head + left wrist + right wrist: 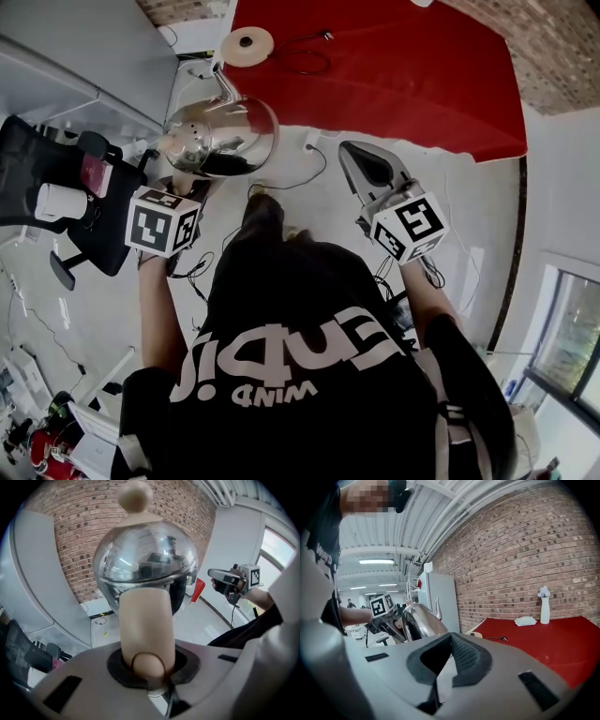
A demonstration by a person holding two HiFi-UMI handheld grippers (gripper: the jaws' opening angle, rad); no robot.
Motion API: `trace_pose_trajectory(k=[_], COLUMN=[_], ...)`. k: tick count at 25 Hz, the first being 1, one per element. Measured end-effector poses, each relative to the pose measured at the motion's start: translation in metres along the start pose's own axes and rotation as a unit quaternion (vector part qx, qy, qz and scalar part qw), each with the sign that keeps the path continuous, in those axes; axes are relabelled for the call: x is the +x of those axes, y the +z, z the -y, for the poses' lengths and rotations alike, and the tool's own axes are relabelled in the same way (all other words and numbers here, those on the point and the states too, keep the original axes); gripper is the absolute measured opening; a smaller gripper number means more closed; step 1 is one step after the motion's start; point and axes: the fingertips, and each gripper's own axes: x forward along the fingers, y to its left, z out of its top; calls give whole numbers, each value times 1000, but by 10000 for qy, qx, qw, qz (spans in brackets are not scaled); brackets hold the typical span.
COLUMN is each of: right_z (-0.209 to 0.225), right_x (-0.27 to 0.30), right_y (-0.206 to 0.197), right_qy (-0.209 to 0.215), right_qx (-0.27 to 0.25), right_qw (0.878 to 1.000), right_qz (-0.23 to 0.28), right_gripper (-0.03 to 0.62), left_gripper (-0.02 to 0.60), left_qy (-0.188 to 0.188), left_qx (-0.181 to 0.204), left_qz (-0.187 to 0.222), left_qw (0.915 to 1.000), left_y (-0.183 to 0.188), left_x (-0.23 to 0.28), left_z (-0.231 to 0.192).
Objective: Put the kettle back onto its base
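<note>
Bright, even indoor light; frames sharp, strong fisheye.
Daylight from window (572, 347) at lower right of head view; ceiling strip lights (377, 561); mirror glare on kettle (220, 136); corners vignetted black.

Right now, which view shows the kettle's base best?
The head view: the base lies whole, a round pale disc on the red surface. The right gripper view catches only a sliver of it at that surface's near edge. The left gripper view shows none; the kettle fills it.
</note>
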Motion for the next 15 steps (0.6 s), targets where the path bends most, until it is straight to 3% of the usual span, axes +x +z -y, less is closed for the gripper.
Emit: trace_pose_trajectory(k=[4,9,15], right_z=[10,38,44], right_x=[17,72,81], right_y=[2,23,26], right_qy=[-62,-137,-228], right_qx=[1,97,21], right_qw=[10000,9999,9997], right_qz=[0,-16,82], right_gripper=[20,21,21], left_gripper=[58,58,58], left_qy=[7,-65,-78], left_qx=[71,162,264], left_qz=[29,21,129], left_qw=[10000,9998,9995], left_y=[16,62,75], left_x=[7,18,16], left_z=[-19,-68,-80])
